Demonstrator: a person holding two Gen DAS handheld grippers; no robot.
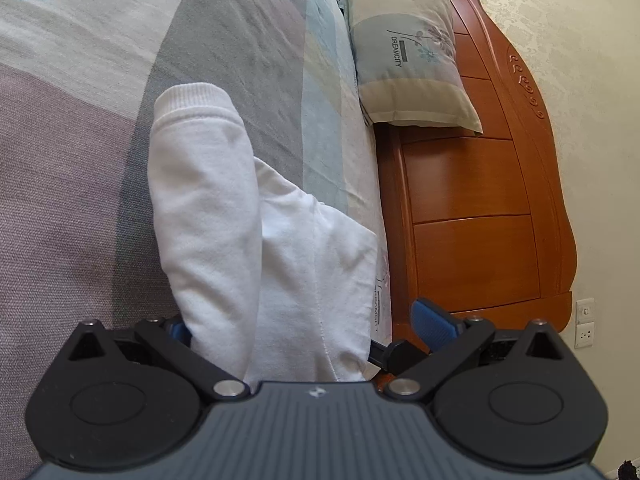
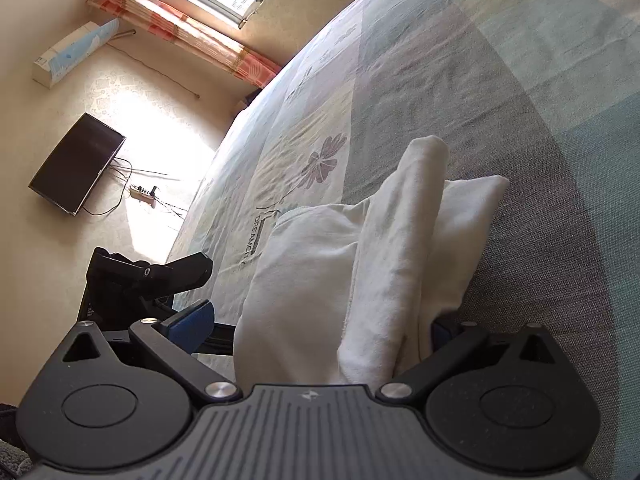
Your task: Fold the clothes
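White sweatshirt lies at lower centre of both views on the patterned bedspread — soft, light, limp; best held at hems and seams. Its sleeve runs long up-frame, cuff farthest. Left gripper and right gripper both stand spread, cloth bunched between the fingers — not clamped.

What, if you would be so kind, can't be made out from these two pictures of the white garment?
- Left wrist view: the left tongs have one blue pad hidden behind the white garment, so any contact is unclear.
- Right wrist view: the right tongs likewise; cloth covers the far pad.
- Both views: the garment's lower part is hidden by the tongs' bodies.
- Pillow lettering: partly too small.
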